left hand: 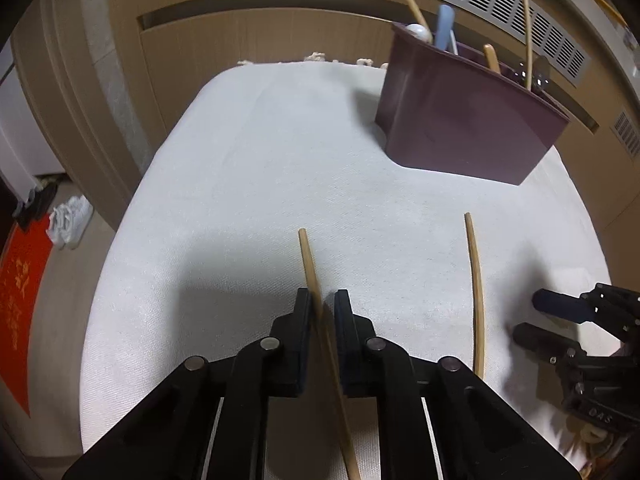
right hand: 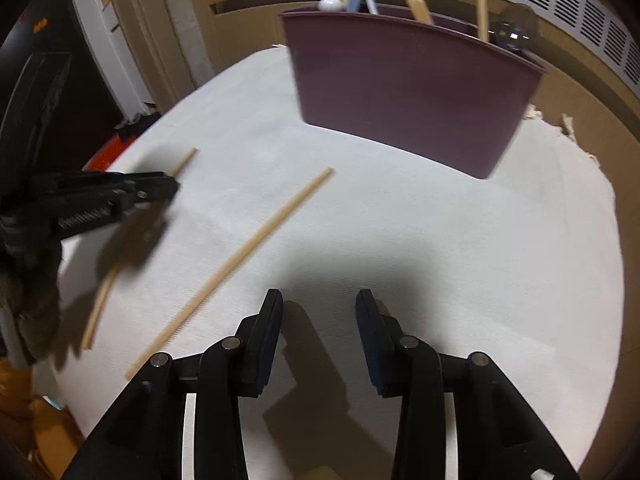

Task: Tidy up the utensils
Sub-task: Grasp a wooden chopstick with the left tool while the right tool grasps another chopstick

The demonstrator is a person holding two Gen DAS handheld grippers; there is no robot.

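The left tool [left hand: 322, 300] is clamped on a chopstick [left hand: 308, 256], its pads pinching the stick partway along its length. The stick's long axis runs roughly along the tool's fingers: the free end pointing ahead, toward the far side of the tabletop [left hand: 248, 168], and the other end passing back under the tool out of view. Whether it is clear of the cloth cannot be told.

The right tool [right hand: 319, 304] stands with its jaws apart and nothing between them, over bare cloth.

Just right of the held stick lies a second chopstick [left hand: 476, 296], flat on the tabletop, between the two tools and touched by neither. Its long axis runs much the same way, with its far end aimed loosely at the holder [left hand: 460, 128].

The holder, a dark purple bin at the far right of the tabletop, already carries several utensils standing upright (two chopsticks, a pale blue handle, a wooden handle and something white and rounded).

So the task looks well along: most pieces are stowed, one stick is gripped, and one is left lying.
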